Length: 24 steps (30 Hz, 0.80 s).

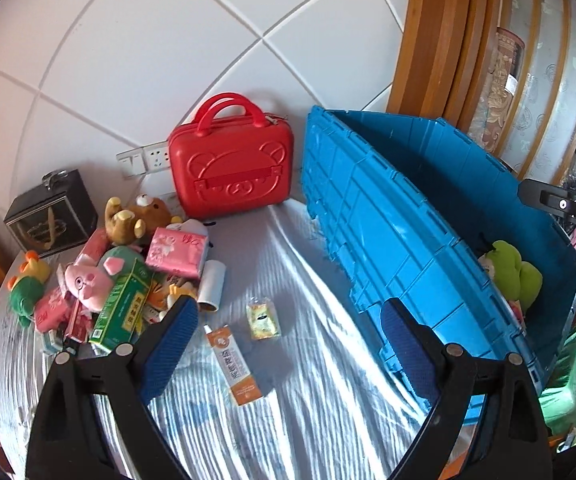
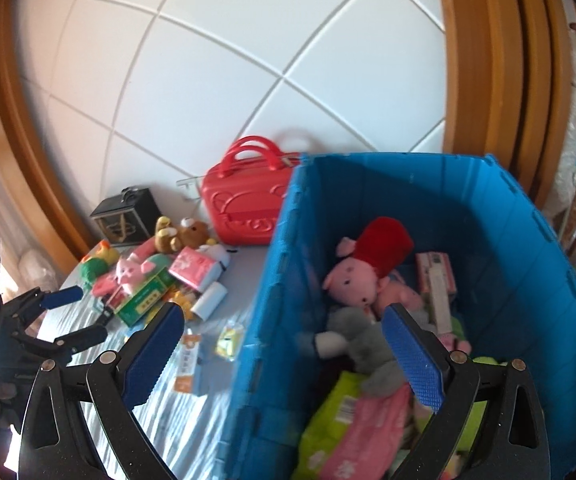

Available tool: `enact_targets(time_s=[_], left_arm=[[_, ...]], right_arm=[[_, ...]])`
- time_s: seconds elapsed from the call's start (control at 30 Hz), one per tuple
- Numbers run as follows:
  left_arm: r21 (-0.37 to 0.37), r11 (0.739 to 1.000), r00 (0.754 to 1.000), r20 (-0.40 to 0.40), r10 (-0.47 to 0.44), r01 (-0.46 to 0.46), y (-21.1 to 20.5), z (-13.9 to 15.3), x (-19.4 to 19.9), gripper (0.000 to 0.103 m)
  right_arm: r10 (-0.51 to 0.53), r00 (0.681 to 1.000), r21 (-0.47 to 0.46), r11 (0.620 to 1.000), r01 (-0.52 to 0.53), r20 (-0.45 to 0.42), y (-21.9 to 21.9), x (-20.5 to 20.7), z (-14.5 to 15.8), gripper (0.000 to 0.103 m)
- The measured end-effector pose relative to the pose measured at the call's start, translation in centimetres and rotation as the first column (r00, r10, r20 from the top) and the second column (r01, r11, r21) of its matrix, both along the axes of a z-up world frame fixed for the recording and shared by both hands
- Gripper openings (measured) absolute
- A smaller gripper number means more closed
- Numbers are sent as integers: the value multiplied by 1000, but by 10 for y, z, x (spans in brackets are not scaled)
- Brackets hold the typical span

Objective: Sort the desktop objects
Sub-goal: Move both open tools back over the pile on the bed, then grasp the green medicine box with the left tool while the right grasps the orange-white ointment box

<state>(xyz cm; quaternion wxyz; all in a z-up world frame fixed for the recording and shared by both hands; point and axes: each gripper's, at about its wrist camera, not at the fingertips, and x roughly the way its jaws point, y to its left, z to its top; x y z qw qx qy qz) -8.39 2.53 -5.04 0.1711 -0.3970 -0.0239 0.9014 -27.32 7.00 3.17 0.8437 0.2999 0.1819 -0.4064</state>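
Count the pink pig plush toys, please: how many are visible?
2. One pink pig lies inside the blue crate; another pink pig lies in the table pile. More may be hidden.

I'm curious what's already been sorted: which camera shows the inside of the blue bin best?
The right wrist view: it looks into the blue bin, showing plush toys and packets. The left wrist view mostly shows its outer wall.

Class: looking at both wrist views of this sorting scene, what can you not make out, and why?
- Lower bin contents: the right gripper and motion blur in the right wrist view mask them.
- Orange tube: its print is too small in the left wrist view.
- Blue bin: its wall hides most of the inside in the left wrist view.
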Motion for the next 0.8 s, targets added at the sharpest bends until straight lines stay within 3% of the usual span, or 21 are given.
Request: enact_targets(time_s=[0.4,0.8], left_arm=[[-40,995,994,62,89,-86,-115,-45,9,94],[-97,991,983,153,105,-91,-187,-114,-31,94]], right_arm=[[119,992,37,992,-117,-48,40,115,-2,101],[234,956,204,959,-197,-177,46,241,-102,101]])
